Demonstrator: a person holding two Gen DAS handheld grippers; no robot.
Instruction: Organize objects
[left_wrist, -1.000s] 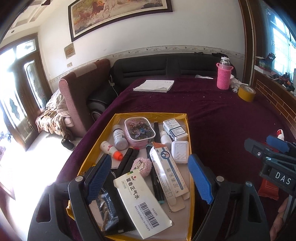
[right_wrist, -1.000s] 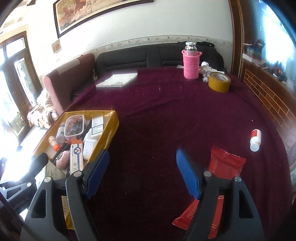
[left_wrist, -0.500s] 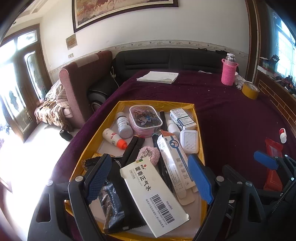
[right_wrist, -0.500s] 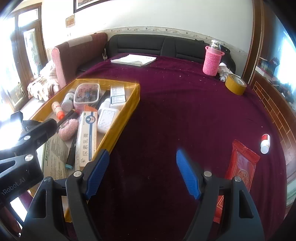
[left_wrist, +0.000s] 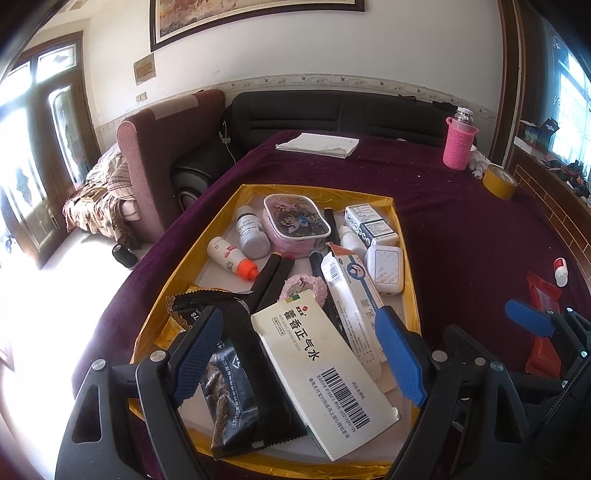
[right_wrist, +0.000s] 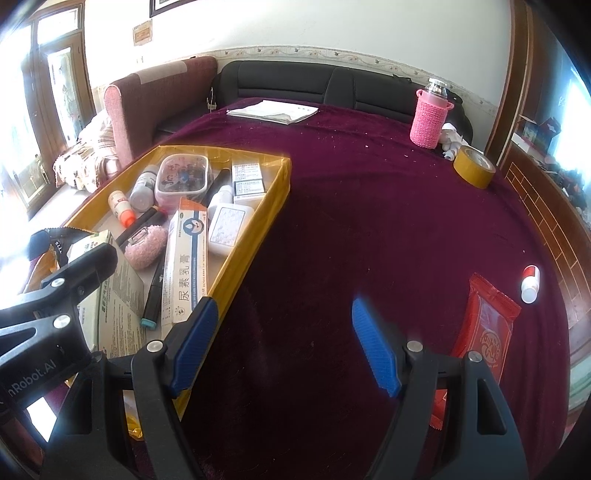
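A yellow tray (left_wrist: 400, 236) (right_wrist: 258, 225) on the purple cloth holds several items: medicine boxes, small bottles, a pink lidded box (left_wrist: 295, 225), black markers, a black packet (left_wrist: 236, 380). My left gripper (left_wrist: 299, 354) is open and empty above the tray's near end, over a white barcode box (left_wrist: 325, 373). My right gripper (right_wrist: 284, 343) is open and empty over bare cloth right of the tray. A red packet (right_wrist: 487, 332) (left_wrist: 543, 325) and a small white bottle with a red cap (right_wrist: 530, 283) (left_wrist: 560, 271) lie on the cloth to the right.
At the far end of the table stand a pink knit-covered bottle (right_wrist: 430, 114), a roll of yellow tape (right_wrist: 474, 166) and a stack of papers (right_wrist: 273, 110). A black sofa (left_wrist: 332, 114) and a maroon armchair (left_wrist: 162, 147) lie beyond; the floor drops off left.
Both grippers have pulled back and risen, so more of the tray shows. The right view has swung left toward the tray. Both grippers stay open and empty.
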